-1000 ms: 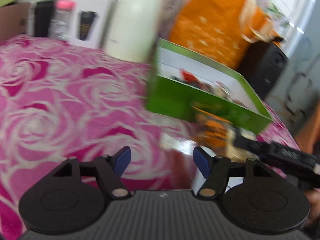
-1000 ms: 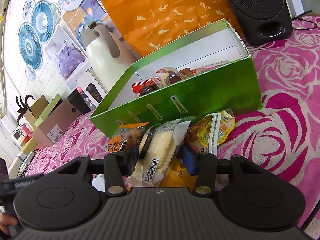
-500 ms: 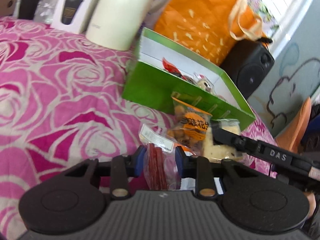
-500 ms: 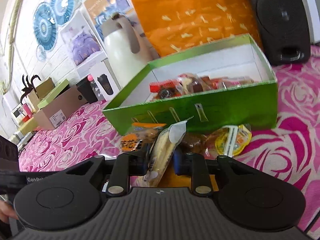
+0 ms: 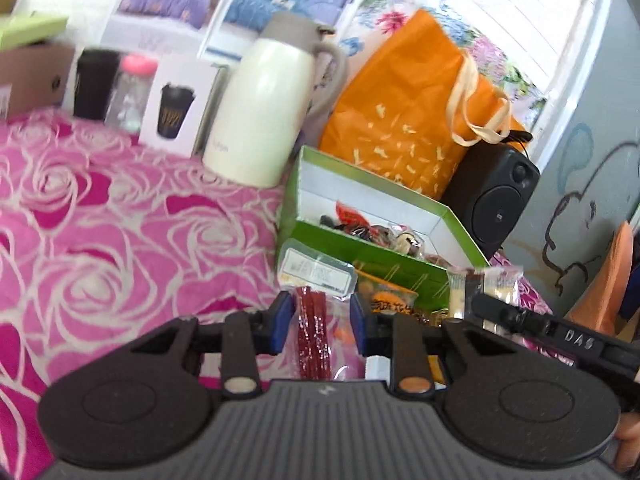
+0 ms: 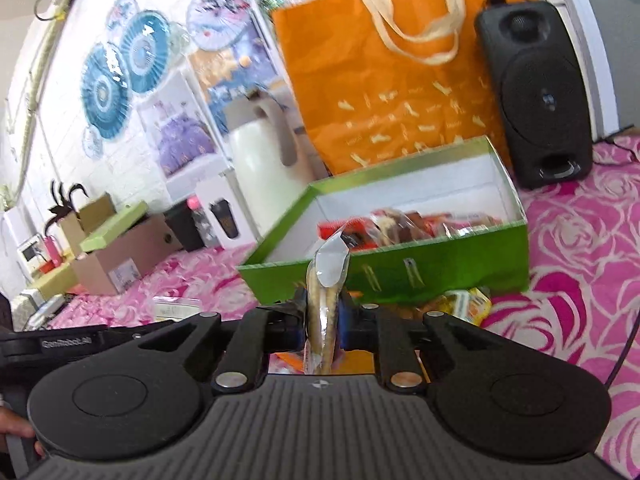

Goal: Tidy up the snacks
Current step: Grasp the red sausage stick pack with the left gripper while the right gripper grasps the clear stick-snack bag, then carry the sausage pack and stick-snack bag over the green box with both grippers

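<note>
My left gripper is shut on a clear packet of red sticks, lifted off the pink rose cloth; the packet's white label end sticks out ahead. The jaws of my right gripper are closing on a pale bread packet, which stands edge-on between the pads and is pressed by them. Just beyond both grippers is the open green box, holding several wrapped snacks. More packets lie in front of its near wall: an orange one and a yellow one.
Behind the box stand a cream thermos jug, an orange bag and a black speaker. A white cup carton and a cardboard box line the back left. The right gripper's body crosses the left view's lower right.
Both grippers were open over the packets a second ago. Each has closed on one packet and risen with it off the cloth, toward the green box.
</note>
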